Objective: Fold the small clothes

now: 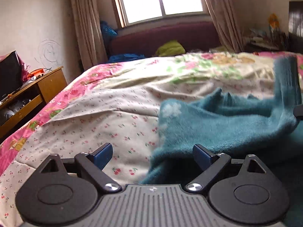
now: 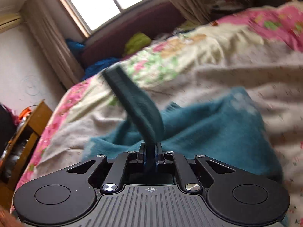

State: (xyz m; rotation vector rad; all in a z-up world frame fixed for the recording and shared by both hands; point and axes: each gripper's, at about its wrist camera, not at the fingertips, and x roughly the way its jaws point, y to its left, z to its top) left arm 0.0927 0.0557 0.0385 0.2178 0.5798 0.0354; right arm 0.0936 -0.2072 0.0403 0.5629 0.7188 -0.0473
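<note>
The right gripper [image 2: 151, 152] is clamped on the teal garment's [image 2: 217, 124] ribbed end; the left gripper [image 1: 151, 156], jaws apart beside it, should pin its near edge while the right carries the fold across

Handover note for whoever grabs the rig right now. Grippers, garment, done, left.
Left gripper: jaws open, empty, low over the near edge of the teal garment.
Right gripper: jaws shut on a ribbed strip of the garment, lifted off the bed.
The rest lies rumpled on the floral sheet.
Done: no finished fold visible.
Left: lay the lifted part over, flatten, complete the fold.
</note>
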